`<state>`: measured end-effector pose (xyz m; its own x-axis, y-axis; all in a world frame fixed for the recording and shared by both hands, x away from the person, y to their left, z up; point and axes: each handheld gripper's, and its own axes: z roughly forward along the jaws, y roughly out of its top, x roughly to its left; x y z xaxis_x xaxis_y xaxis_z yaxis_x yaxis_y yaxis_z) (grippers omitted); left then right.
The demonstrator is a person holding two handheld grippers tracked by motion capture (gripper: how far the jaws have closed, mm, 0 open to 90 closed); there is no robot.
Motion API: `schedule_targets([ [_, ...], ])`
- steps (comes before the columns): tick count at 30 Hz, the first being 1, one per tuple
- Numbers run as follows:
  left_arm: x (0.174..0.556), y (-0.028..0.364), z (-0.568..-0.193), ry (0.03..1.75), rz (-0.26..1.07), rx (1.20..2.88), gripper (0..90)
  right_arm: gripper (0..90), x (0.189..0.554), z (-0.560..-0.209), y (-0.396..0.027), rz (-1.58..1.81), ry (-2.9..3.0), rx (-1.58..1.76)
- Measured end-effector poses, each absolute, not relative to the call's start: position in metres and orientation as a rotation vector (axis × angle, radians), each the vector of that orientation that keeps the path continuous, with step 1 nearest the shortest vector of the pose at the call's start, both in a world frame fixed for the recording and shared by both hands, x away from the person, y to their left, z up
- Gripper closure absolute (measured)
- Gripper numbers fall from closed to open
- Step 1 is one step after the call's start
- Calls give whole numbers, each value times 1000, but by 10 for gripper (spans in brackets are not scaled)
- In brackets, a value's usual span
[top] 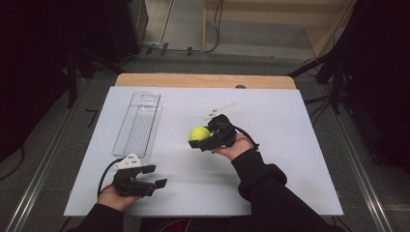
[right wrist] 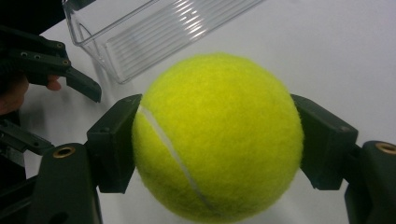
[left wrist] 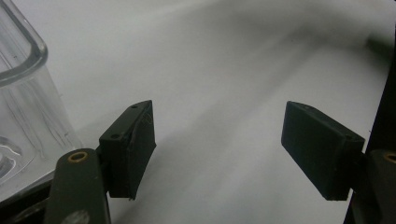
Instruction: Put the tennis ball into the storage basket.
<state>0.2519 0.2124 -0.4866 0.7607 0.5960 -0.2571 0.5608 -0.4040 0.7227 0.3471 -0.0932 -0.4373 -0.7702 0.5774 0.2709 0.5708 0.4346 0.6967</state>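
The white bench [top: 290,159] carries a clear tray [top: 138,123] at its left. Mid-bench, the right gripper [top: 202,139] pinches a tennis ball [top: 198,133]. The left gripper [top: 155,176], jaws spread, sits near the front edge.

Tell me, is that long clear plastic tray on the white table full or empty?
Empty. In the high view the long clear plastic tray shows just its ribbed floor, and the yellow tennis ball sits outside it, clamped in the right gripper.

Dim room with dark edges, white desk [top: 290,145] evenly lit from overhead, soft shadows, glare on clear tray [right wrist: 154,32], close-ups slightly soft, grainy.
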Motion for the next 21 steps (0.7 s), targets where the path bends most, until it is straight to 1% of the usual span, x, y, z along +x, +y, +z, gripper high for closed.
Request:
schedule_targets([
  [12, 252, 214, -486, 868, 55, 2091, 264, 232, 355, -432, -70, 1312, 2665, 1039],
  [21, 252, 214, -487, 864, 54, 2094, 264, 232, 362, -428, -60, 1332, 2668, 1042],
])
